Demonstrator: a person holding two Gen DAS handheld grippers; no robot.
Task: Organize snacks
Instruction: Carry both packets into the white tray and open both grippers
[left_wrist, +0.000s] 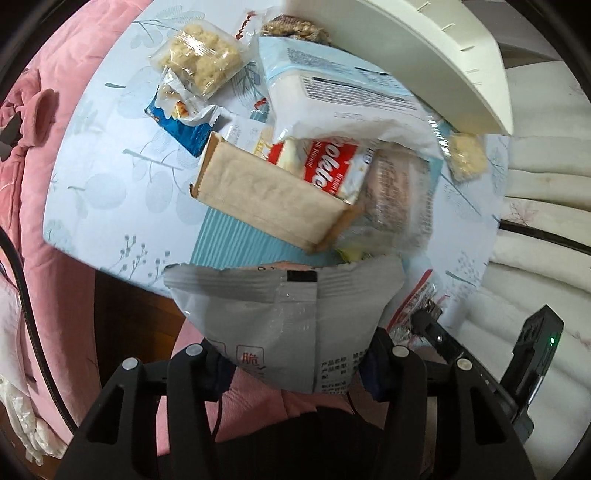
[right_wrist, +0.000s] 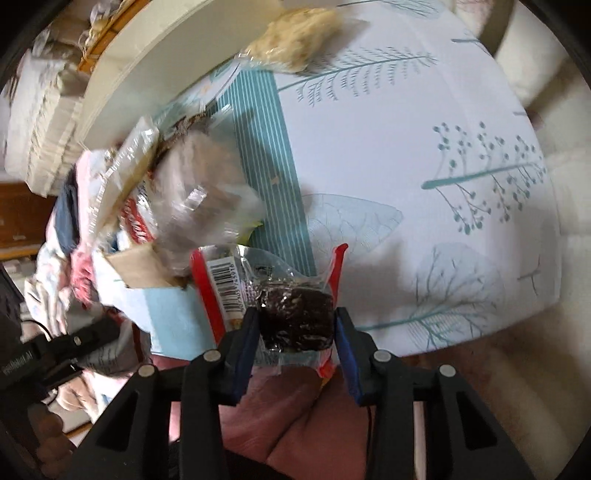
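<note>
My left gripper (left_wrist: 295, 360) is shut on a grey snack bag (left_wrist: 280, 317), held at the near edge of the table. Beyond it lies a pile of snacks: a tan wrapped bar (left_wrist: 266, 192), a red-and-white cookie pack (left_wrist: 328, 166), a white-and-blue bag (left_wrist: 332, 96) and a rice crisp block (left_wrist: 201, 59). My right gripper (right_wrist: 295, 325) is shut on a dark chocolate cake in a clear red-edged wrapper (right_wrist: 295, 317), just above the table's near edge. The snack pile (right_wrist: 177, 192) lies blurred to its left.
A cream basket (left_wrist: 443, 55) stands at the back of the table, also seen in the right wrist view (right_wrist: 155, 59). A floral tablecloth (right_wrist: 424, 166) covers the table. Pink fabric (left_wrist: 44, 166) lies left, a cream quilted sofa (left_wrist: 535, 229) right.
</note>
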